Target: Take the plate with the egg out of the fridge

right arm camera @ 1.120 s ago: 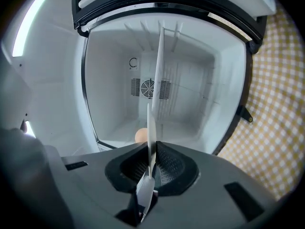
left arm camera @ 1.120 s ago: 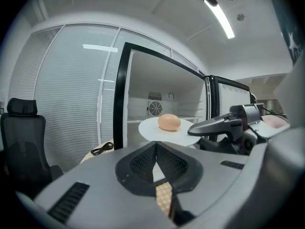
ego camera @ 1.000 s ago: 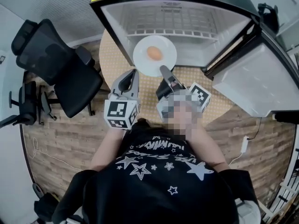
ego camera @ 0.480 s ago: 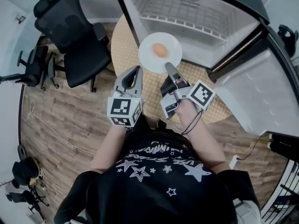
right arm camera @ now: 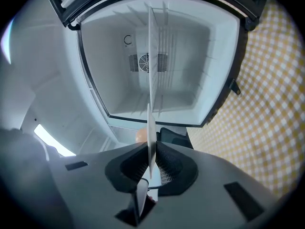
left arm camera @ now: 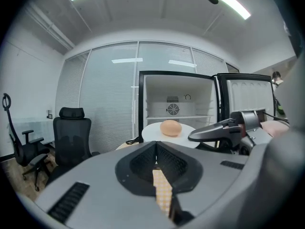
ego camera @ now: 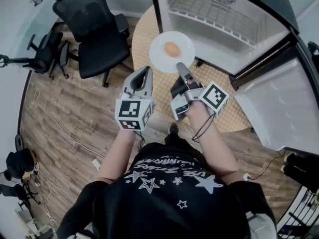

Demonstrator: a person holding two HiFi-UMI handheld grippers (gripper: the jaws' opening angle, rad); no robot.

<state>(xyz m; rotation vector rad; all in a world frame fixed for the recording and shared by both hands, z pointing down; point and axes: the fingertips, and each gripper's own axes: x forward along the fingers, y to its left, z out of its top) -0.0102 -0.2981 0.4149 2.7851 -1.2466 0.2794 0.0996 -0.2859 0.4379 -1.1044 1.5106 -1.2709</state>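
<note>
Ceiling light strips (left arm camera: 236, 6) are glaring overhead, lighting the room brightly and evenly. Fisheye distortion is bending every edge, dark corners are vignetting both gripper views, and the near foreground is blurring.

The open fridge (ego camera: 224, 19) leaves room ahead; its swung door (ego camera: 279, 108) walls the right, and an office chair (ego camera: 94, 39) crowds the desk's (ego camera: 229, 119) left edge.

Head view looks steeply down; our two gripper views face forward, close, sharing the fridge (ego camera: 219, 19) at 1 o'clock and the plate (ego camera: 158, 53) at 12.
</note>
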